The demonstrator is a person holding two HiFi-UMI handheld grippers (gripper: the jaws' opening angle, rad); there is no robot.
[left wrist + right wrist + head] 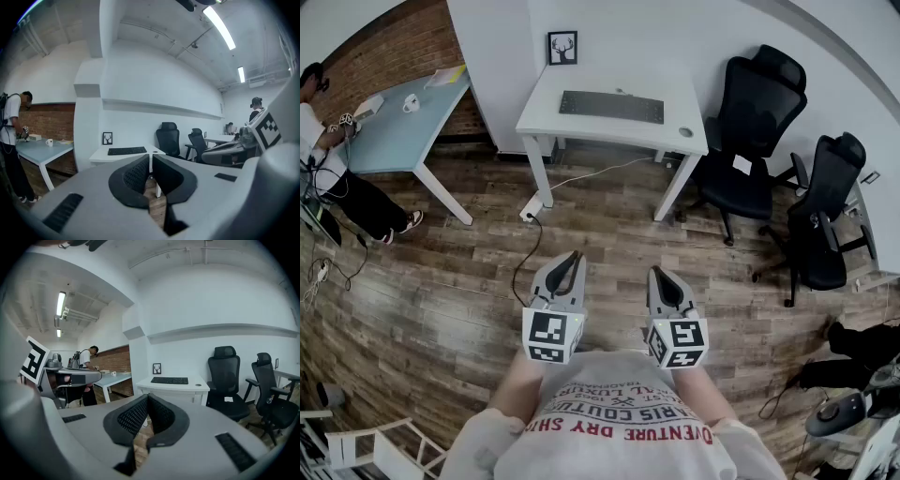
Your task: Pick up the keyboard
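Observation:
A dark keyboard lies flat on a white desk against the far wall. It shows small in the left gripper view and in the right gripper view. My left gripper and right gripper hang side by side over the wooden floor, close to my body and well short of the desk. Both point toward the desk. Each has its jaws closed together with nothing between them, as the left gripper and the right gripper show in their own views.
A framed deer picture stands at the desk's back. Two black office chairs stand to the right. A pale blue table with a person beside it is at the left. A power strip with cables lies on the floor.

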